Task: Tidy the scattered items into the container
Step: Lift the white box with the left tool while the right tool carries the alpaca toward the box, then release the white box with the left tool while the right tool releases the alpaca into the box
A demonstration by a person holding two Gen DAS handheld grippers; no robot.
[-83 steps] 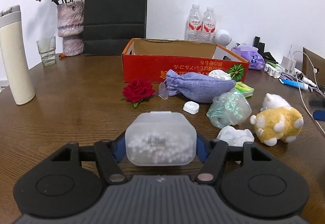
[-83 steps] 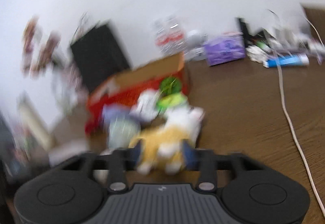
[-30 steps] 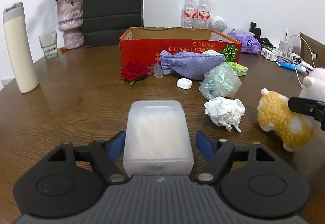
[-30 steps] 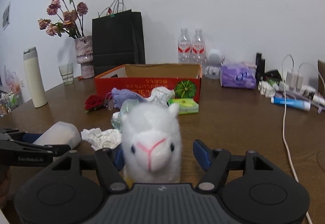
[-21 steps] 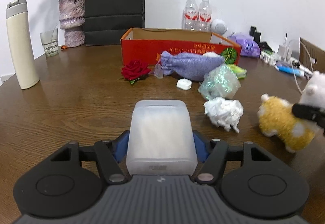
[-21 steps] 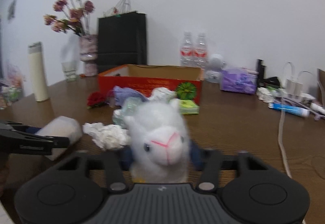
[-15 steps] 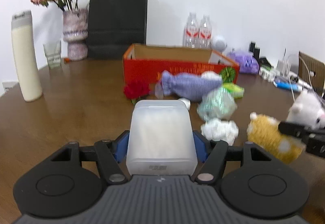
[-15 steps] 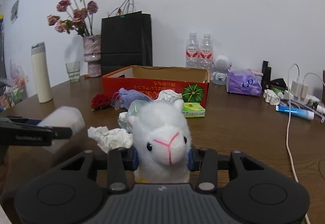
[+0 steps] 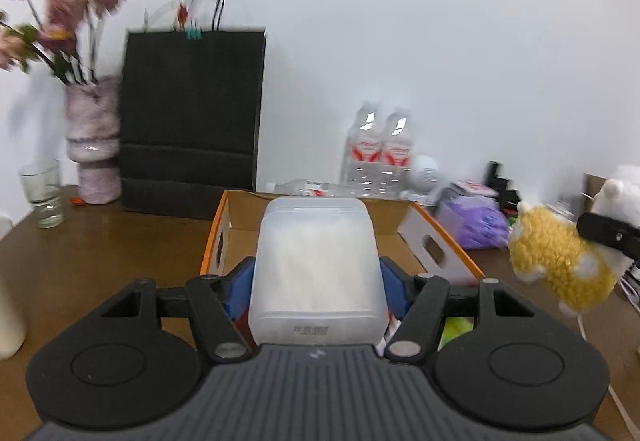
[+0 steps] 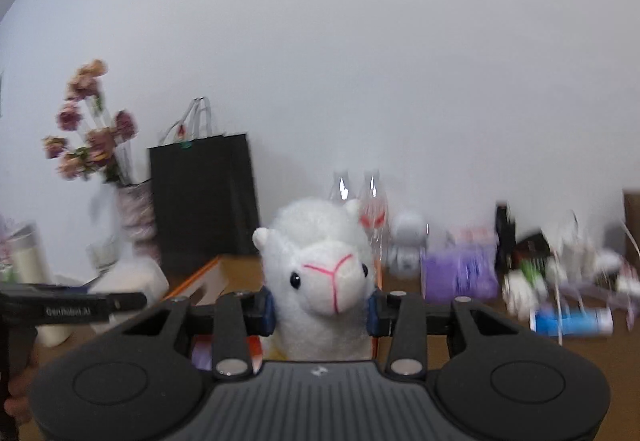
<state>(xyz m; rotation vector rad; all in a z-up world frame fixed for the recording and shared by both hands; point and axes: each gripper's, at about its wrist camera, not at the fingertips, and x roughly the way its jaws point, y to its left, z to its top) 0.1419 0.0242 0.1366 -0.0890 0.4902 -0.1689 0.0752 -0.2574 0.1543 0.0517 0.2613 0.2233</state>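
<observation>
My left gripper (image 9: 316, 281) is shut on a frosted white plastic box (image 9: 316, 269) and holds it in the air just in front of the open orange cardboard box (image 9: 440, 249). My right gripper (image 10: 320, 309) is shut on a white and yellow alpaca plush (image 10: 320, 273), held up at the near side of the cardboard box (image 10: 200, 285). The plush (image 9: 560, 261) and one right finger also show at the right of the left wrist view. The left gripper with the plastic box (image 10: 132, 277) shows at the left of the right wrist view.
Behind the cardboard box stand a black paper bag (image 9: 192, 113), a vase of dried flowers (image 9: 94, 157), a glass (image 9: 40, 193) and two water bottles (image 9: 380, 157). A purple pack (image 9: 472, 225), cables and a blue tube (image 10: 572, 321) lie at the right.
Both grippers have risen and moved forward toward the cardboard box with their loads. The scattered items on the table have dropped out of sight below the grippers.
</observation>
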